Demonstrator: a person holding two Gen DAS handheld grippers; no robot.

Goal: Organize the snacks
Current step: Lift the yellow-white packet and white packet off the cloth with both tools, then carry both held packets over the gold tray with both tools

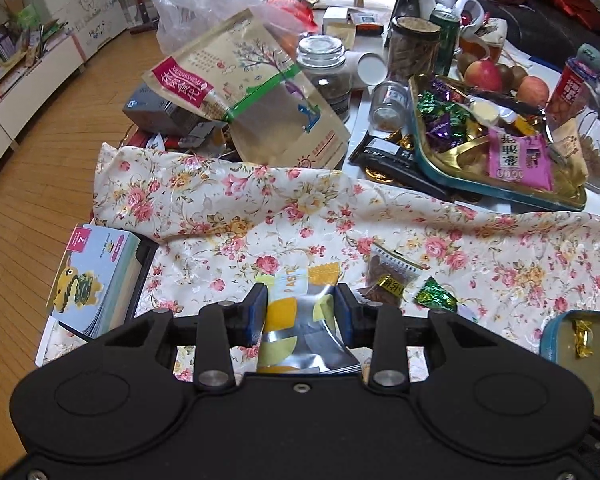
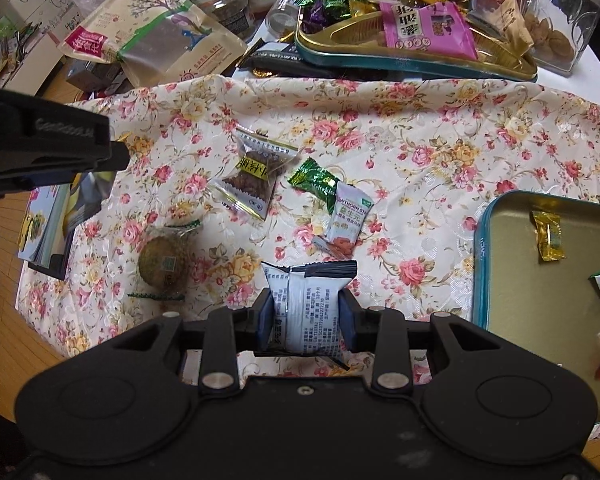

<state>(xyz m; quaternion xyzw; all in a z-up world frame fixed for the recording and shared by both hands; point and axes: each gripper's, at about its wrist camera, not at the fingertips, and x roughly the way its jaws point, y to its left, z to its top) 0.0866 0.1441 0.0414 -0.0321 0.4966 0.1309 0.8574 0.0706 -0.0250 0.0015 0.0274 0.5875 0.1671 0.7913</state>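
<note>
My left gripper is shut on a silver and yellow snack packet, held above the floral cloth. My right gripper is shut on a white packet with a dark top edge. On the cloth ahead of it lie a clear packet of brown snack, a green candy, a white hawthorn stick packet and a round cake in clear wrap. A teal tin at the right holds a gold candy and other wrapped sweets.
A second teal and gold tin full of sweets stands at the back right, with glass jars and apples behind it. A large kraft pouch leans at the back. A booklet lies at the table's left edge above wooden floor.
</note>
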